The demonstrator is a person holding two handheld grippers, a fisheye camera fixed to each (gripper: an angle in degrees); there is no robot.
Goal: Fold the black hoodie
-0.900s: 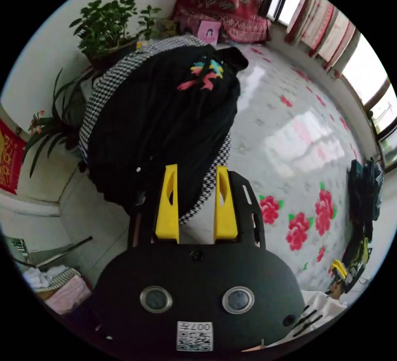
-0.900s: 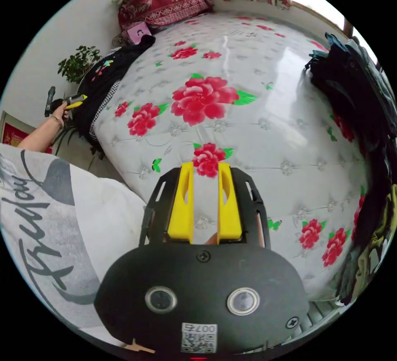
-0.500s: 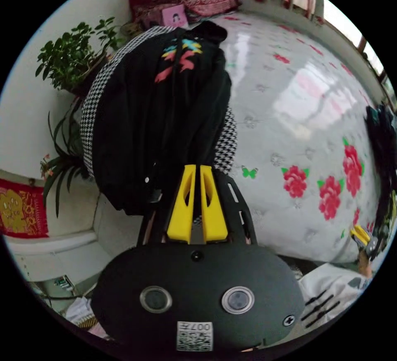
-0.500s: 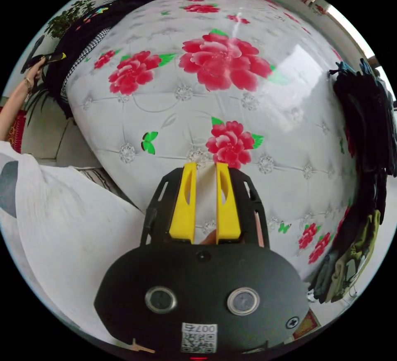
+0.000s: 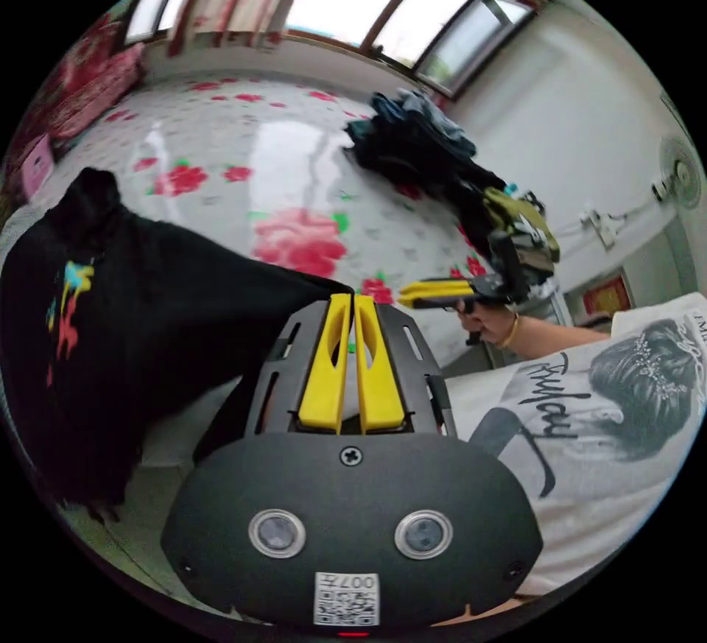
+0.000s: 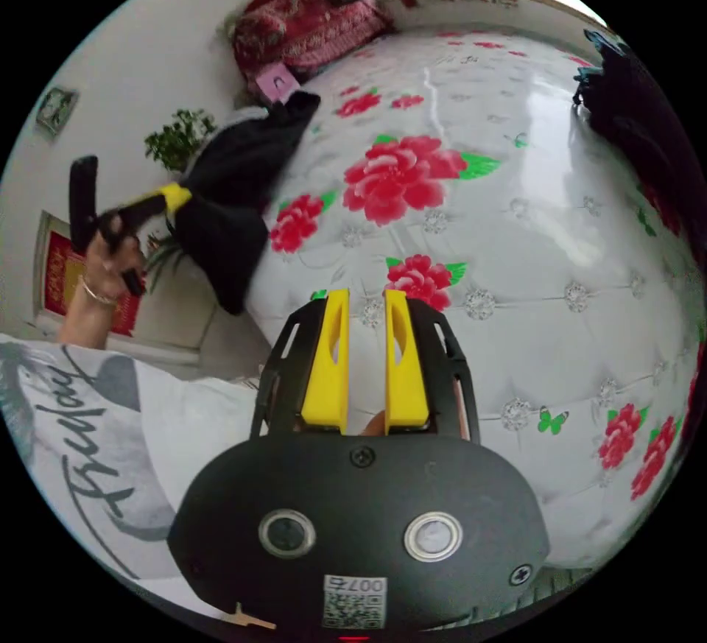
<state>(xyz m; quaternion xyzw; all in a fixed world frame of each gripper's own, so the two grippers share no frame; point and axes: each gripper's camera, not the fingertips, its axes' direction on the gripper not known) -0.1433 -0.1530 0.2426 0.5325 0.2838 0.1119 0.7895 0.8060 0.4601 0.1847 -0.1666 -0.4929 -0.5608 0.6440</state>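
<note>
The black hoodie [image 5: 147, 319] with a coloured print stretches away from my left gripper [image 5: 351, 298], whose yellow jaws are shut on a corner of it. In the right gripper view the same hoodie [image 6: 228, 194] hangs from the left gripper [image 6: 177, 195] over the bed's left edge, its far end lying on the mattress. My right gripper [image 6: 366, 294] is open with nothing between its jaws, held above the flowered bed [image 6: 515, 230]. It also appears in the left gripper view as the right gripper [image 5: 403, 295], a hand's width from my left jaws.
A dark pile of clothes [image 5: 434, 157] lies on the far side of the bed [image 5: 243, 157]. Red bedding [image 6: 309, 17] and a pink item sit by the wall. A potted plant [image 6: 177, 138] stands beside the bed. The person's white printed shirt [image 5: 589, 407] is close.
My left jaws closed on the hoodie and pulled it up and away from the houndstooth cloth, toward the person. The left view swung round to face the window. The right gripper stayed open.
</note>
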